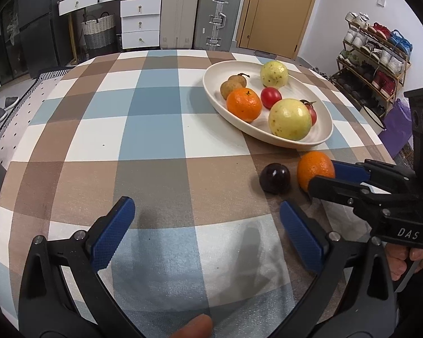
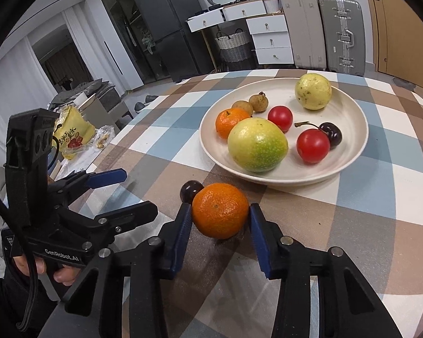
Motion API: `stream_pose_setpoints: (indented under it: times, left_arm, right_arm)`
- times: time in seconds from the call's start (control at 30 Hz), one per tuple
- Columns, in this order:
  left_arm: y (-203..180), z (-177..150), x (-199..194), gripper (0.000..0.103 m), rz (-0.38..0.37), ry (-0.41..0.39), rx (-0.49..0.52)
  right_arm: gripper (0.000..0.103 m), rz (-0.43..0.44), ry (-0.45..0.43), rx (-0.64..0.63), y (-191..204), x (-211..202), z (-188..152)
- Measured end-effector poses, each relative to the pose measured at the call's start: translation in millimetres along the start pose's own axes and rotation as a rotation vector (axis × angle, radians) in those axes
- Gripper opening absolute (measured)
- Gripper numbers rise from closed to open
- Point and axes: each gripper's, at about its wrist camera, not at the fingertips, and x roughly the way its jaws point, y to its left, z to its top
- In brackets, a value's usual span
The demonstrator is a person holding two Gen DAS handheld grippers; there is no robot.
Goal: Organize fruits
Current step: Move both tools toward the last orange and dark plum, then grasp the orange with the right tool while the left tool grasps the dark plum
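At lower centre, the right gripper (image 2: 220,216) pinches a tangerine (image 2: 220,210) on the checked table (image 2: 380,197), bound for the plate (image 2: 349,166) behind, while the left gripper (image 1: 207,232) (spread, empty) waits

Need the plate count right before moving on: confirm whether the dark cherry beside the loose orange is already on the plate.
No: the dark cherry lies on the checked tablecloth beside the loose orange, outside the plate.

The right tool (image 2: 220,217) is gripping a mandarin (image 2: 220,209) on the checkered tabletop (image 2: 380,197), with a dark cherry (image 2: 189,190) sitting just behind it and a cream plate (image 2: 352,129) of fruit lying beyond, while the left tool (image 2: 121,194) is hanging open nearby.
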Motion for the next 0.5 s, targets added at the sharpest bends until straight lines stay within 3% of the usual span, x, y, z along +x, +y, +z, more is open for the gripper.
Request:
stream_pose_setpoints:
  times: [0.3, 0.5]
  left_arm:
    - [-20.3, 3.9, 6.9, 0.102, 0.008, 0.025, 0.055]
    - [-39.9, 8.7, 19.8, 0.084, -0.016, 0.057, 0.114]
  right_arm:
    - [0.041, -0.048, -0.047, 0.071, -21.7, -27.8, -9.4]
    - [0.041, -0.072, -0.072, 0.113, -38.7, -44.9, -16.2]
